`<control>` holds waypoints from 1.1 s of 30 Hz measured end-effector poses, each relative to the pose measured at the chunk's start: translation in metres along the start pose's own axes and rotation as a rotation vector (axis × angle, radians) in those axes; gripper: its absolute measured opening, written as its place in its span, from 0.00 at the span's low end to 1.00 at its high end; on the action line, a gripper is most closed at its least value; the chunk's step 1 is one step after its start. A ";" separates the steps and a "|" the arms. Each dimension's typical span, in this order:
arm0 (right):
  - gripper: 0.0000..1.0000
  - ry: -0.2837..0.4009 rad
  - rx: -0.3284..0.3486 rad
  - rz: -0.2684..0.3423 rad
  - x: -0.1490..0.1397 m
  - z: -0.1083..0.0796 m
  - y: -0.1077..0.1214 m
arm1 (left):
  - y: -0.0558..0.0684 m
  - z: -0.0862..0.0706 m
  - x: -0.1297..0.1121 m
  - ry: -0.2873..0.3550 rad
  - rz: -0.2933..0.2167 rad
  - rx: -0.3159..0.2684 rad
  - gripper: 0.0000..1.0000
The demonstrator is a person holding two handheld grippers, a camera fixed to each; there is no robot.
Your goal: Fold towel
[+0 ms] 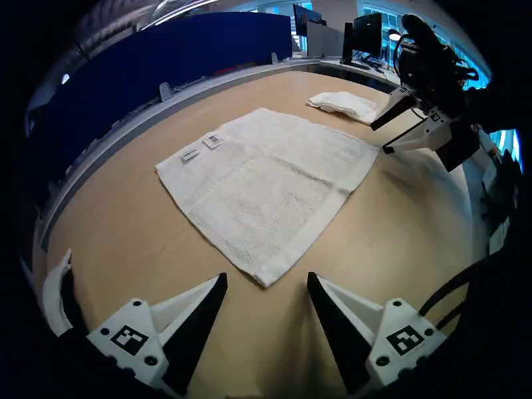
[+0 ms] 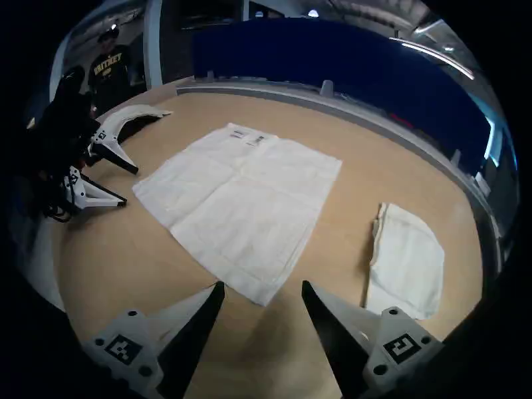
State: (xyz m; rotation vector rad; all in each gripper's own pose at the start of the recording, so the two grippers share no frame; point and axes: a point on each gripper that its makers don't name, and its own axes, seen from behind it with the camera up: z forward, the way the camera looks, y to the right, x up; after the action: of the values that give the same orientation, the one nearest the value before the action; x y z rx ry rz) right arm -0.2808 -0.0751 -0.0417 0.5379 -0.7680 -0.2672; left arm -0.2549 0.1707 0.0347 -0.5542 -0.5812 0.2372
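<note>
Hovering by the flat, unfolded towel (image 1: 266,179) with left gripper (image 1: 266,276) and right gripper (image 2: 263,284) gaping empty, preparing for a first fold.

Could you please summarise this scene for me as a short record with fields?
surface: light wooden table
main item: white square terry towel, spread flat, not yet folded
second item: folded white towel, lying apart from the flat one
left gripper: open, at the flat towel's near corner, holding nothing
right gripper: open, at an adjacent corner, holding nothing
backdrop: dark blue partition
</note>
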 end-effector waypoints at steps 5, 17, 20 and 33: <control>0.81 -0.018 0.015 0.001 -0.006 0.003 -0.003 | 0.001 0.002 -0.004 -0.020 -0.021 -0.013 0.82; 0.55 -0.048 0.026 0.015 -0.017 0.009 -0.004 | 0.001 0.002 -0.003 -0.026 -0.031 -0.024 0.59; 0.49 -0.054 0.024 0.017 -0.020 0.010 -0.004 | 0.002 0.002 -0.004 -0.030 -0.033 -0.032 0.56; 0.39 -0.054 0.020 0.021 -0.020 0.013 -0.002 | 0.002 0.003 -0.005 -0.040 -0.034 -0.040 0.46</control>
State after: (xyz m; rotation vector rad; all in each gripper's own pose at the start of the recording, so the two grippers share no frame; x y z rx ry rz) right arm -0.3039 -0.0731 -0.0470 0.5428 -0.8295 -0.2556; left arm -0.2607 0.1716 0.0331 -0.5792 -0.6346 0.2054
